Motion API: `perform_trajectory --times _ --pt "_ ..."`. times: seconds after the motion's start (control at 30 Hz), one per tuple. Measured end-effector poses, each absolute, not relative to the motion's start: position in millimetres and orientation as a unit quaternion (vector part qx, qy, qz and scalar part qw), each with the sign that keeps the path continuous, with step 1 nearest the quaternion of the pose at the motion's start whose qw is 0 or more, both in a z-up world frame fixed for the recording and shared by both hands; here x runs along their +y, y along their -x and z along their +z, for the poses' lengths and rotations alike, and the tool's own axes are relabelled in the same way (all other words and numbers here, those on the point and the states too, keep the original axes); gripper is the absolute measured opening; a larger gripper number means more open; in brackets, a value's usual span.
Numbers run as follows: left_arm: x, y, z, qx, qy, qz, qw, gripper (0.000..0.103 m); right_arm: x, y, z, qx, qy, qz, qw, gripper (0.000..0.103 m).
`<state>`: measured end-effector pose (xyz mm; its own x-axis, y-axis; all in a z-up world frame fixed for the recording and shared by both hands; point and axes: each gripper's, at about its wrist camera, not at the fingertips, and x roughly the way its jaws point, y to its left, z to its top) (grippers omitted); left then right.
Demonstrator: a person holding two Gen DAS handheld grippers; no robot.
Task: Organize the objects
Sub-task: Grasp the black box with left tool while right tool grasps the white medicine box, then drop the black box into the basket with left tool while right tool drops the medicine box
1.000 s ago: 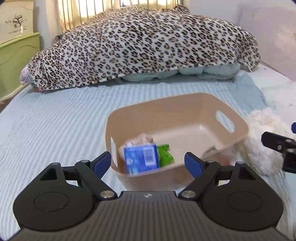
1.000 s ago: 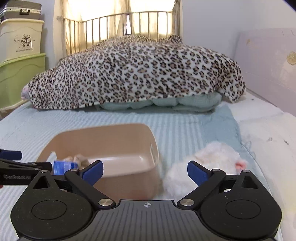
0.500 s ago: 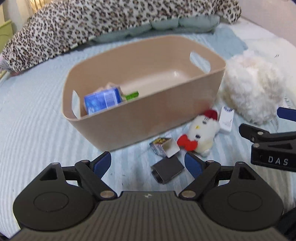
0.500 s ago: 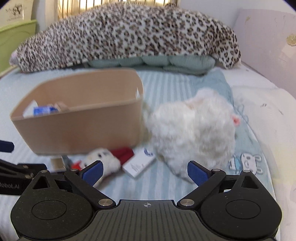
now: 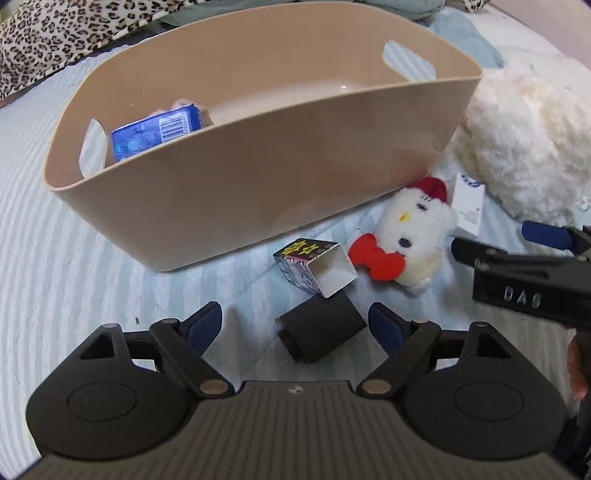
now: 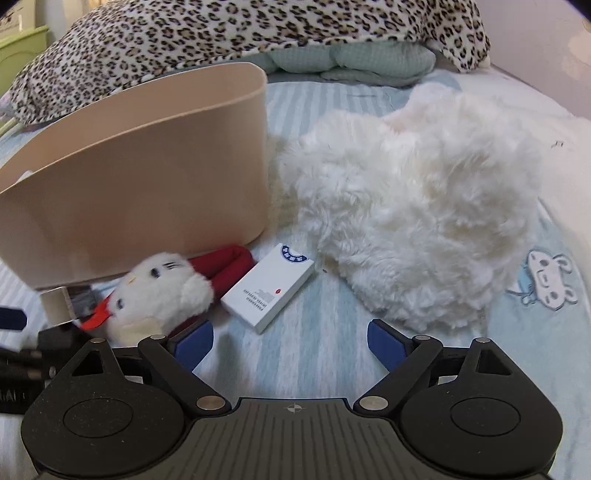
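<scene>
A beige basket (image 5: pixel 258 177) stands on the bed with a blue carton (image 5: pixel 155 131) inside. In front of it lie a small open printed box (image 5: pixel 314 266), a dark block (image 5: pixel 319 330), a white cat plush with a red bow (image 5: pixel 410 240) and a white flat box (image 5: pixel 469 205). My left gripper (image 5: pixel 295 326) is open, its jaws either side of the dark block. My right gripper (image 6: pixel 290 341) is open and empty just short of the white flat box (image 6: pixel 269 291), with the cat plush (image 6: pixel 159 295) at its left finger. The basket (image 6: pixel 147 184) stands behind them.
A big fluffy white plush (image 6: pixel 417 214) lies right of the basket, and it also shows in the left wrist view (image 5: pixel 528 147). A leopard-print blanket (image 6: pixel 240 33) is heaped at the back. The right gripper (image 5: pixel 524 280) reaches in from the right of the left wrist view.
Both grippers have tilted down and come closer to the small items in front of the basket. The dark block now sits between my left jaws. Both stay open.
</scene>
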<state>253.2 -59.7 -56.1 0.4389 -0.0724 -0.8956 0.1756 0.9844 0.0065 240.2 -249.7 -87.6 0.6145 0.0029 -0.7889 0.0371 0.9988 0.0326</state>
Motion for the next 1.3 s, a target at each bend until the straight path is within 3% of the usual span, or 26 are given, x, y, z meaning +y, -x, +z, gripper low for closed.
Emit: perform_trajectory --times 0.3,0.4,0.53,0.87,1.3 --pt "-61 -267 -73 0.540 -0.048 -0.075 0.837 0.084 -245 -253 -103 0.416 -0.039 -0.025 0.908 0.091" --pt "-63 -263 -71 0.538 -0.065 -0.089 0.836 0.070 -240 -253 -105 0.415 -0.027 -0.027 0.909 0.069" --pt "-61 -258 -69 0.531 -0.075 -0.110 0.837 0.053 -236 -245 -100 0.409 -0.020 -0.022 0.912 0.029" --pt "-48 -235 -41 0.514 -0.091 -0.111 0.846 0.053 -237 -220 -78 0.416 -0.040 -0.002 0.908 0.028" --pt "-50 -210 33 0.402 -0.096 -0.099 0.905 0.053 -238 -178 1 0.316 -0.081 0.022 0.945 0.028"
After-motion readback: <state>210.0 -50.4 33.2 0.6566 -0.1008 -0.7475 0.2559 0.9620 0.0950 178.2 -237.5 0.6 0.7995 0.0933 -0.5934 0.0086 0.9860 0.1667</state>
